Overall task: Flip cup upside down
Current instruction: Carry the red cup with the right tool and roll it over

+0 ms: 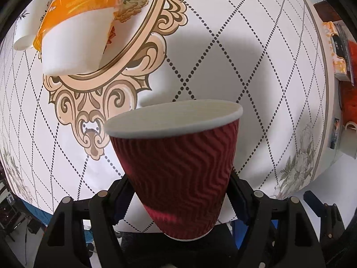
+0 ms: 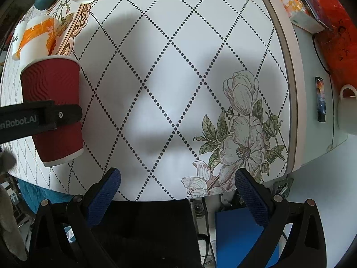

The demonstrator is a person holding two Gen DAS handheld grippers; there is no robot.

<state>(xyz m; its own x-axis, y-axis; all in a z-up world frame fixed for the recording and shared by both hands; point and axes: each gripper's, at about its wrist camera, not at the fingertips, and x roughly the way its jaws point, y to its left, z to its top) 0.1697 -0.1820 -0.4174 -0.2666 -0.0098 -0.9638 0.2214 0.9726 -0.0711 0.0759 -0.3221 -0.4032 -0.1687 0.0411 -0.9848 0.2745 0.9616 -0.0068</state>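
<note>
Red ribbed cup (image 1: 178, 167) sits upright, clenched mid-air in left tool (image 1: 178, 198); inverting comes next, right tool (image 2: 177, 192) idle, released.

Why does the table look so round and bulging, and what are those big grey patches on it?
Both views: fisheye lenses bend the table into a dome. Right wrist view: the soft grey patches are shadows. Left wrist view: another shadow lies behind the red cup, whose close-up rim looks slightly soft.

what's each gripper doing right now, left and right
Left gripper: shut on the red cup, rim up.
Right gripper: open, holding nothing, over the table.
</note>
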